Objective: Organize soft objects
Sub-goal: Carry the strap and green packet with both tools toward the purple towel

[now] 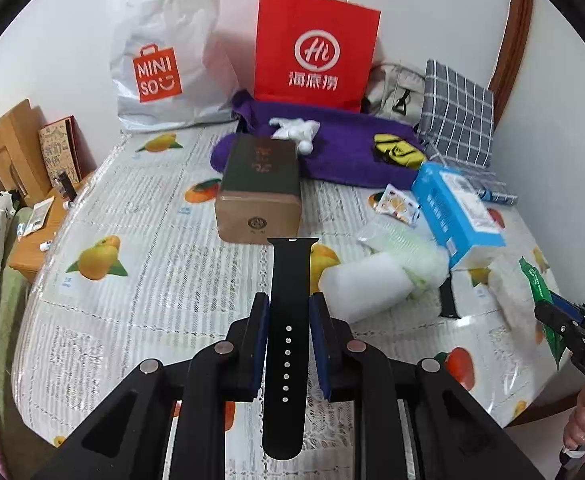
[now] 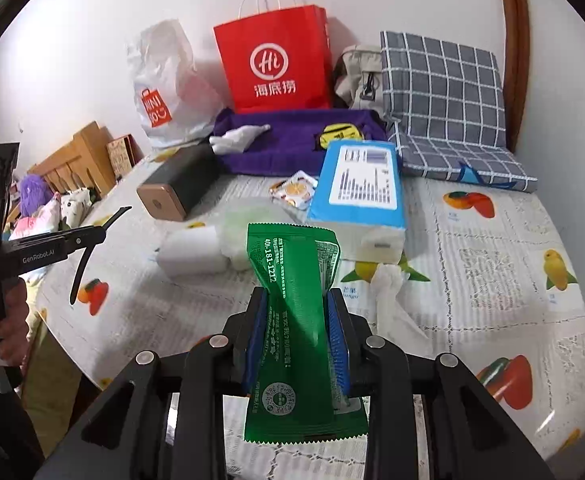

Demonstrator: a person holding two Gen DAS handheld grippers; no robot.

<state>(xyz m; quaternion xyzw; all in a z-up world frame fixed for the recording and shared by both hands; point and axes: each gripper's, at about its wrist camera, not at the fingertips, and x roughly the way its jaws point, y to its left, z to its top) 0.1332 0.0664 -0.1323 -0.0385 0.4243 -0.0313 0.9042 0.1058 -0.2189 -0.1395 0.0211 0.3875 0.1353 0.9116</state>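
My left gripper (image 1: 289, 308) is shut on a black watch strap (image 1: 288, 280) and holds it above the fruit-print table cover (image 1: 132, 216); from the right wrist view the strap (image 2: 92, 248) hangs curved off the left gripper. My right gripper (image 2: 297, 304) is shut on a green foil packet (image 2: 296, 312), held above the table; it shows at the right edge of the left wrist view (image 1: 540, 292). A purple towel (image 1: 344, 148) lies at the back with a white soft toy (image 1: 296, 130) and a yellow-black pouch (image 1: 398, 150) on it.
A brown-and-dark box (image 1: 258, 192), blue box (image 1: 458, 212), white foam roll (image 1: 366, 284), pale green wrap (image 1: 404, 244), small sachet (image 1: 396, 204), crumpled tissue (image 2: 392, 292), second black strap (image 1: 448, 300). Behind: red paper bag (image 1: 316, 48), Miniso bag (image 1: 160, 68), checked cushion (image 1: 458, 116), beige bag (image 2: 358, 76).
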